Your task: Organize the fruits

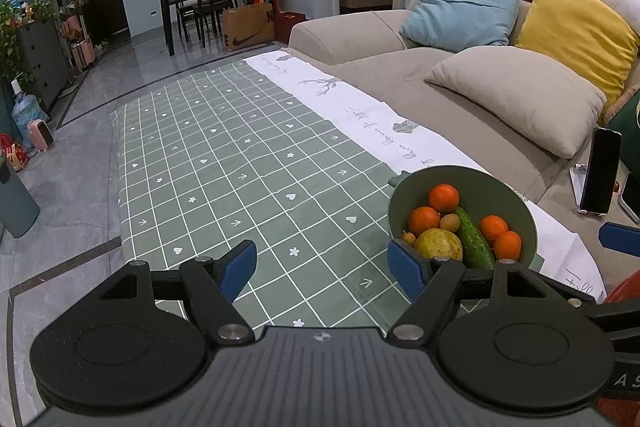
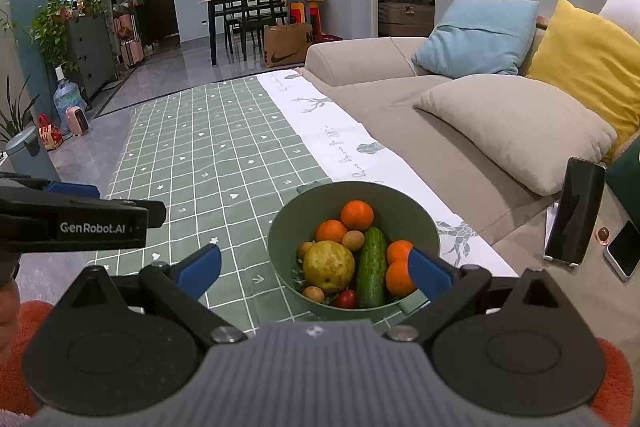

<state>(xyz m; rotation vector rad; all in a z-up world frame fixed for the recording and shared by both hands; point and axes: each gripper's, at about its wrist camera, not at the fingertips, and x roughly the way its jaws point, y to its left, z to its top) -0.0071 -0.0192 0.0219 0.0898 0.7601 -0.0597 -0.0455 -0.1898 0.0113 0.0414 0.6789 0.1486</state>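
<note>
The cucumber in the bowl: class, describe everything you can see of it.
The cucumber is dark green with a slightly bumpy, glossy skin, whole and uncut. It lies lengthwise in the green bowl, leaning among the fruit: the yellow-green pear on one side, two oranges on the other. Neither gripper touches it.

The surface (image 2: 208, 163) wears a green checked cloth with a white printed border along its right edge. Directly on it stands a green bowl (image 2: 420, 227) of fruit, just ahead of the right gripper (image 2: 316, 267), ahead-right of the left gripper (image 1: 324, 267).
</note>
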